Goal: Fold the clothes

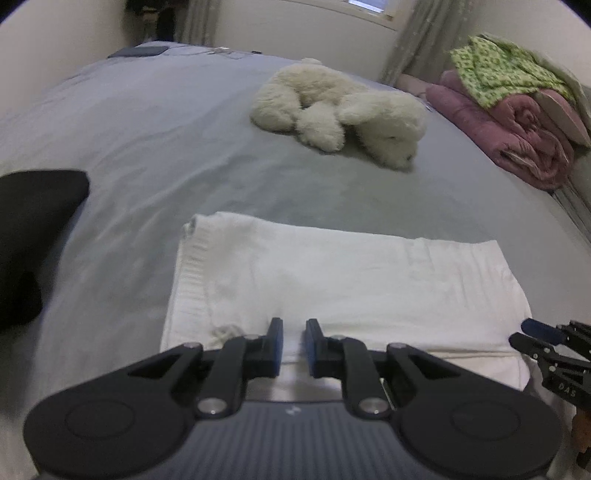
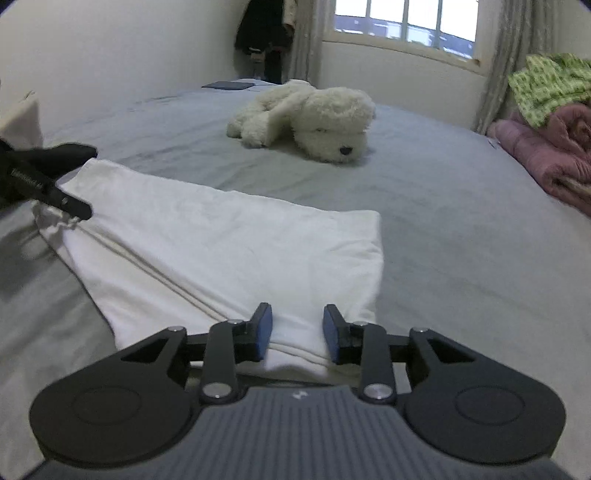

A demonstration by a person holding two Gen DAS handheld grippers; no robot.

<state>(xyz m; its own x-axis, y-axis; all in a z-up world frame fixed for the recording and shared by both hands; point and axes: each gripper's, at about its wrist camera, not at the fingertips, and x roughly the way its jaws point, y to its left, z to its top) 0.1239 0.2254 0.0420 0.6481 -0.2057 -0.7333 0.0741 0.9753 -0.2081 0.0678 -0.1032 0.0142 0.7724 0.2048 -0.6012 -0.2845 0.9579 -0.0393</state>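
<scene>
A white folded garment (image 1: 332,273) lies flat on the grey bed sheet (image 1: 147,147), its ribbed hem on the left. My left gripper (image 1: 294,332) hovers over the garment's near edge. Its blue pads stand a narrow gap apart, and white cloth shows below that gap without being pinched. My right gripper (image 2: 297,321) is open at the garment's (image 2: 221,236) near right corner, where a hump of cloth sits between the pads, not pressed. The right gripper (image 1: 522,334) also shows at the left wrist view's right edge. One of the left gripper's fingers (image 2: 70,205) shows over the garment's far left corner.
A white plush dog (image 1: 340,107) lies mid-bed beyond the garment. A rolled pink blanket (image 1: 517,125) with a green patterned cloth (image 1: 502,70) on top sits at the right edge. A black garment (image 1: 33,229) lies to the left. Window (image 2: 406,22) and curtains stand behind.
</scene>
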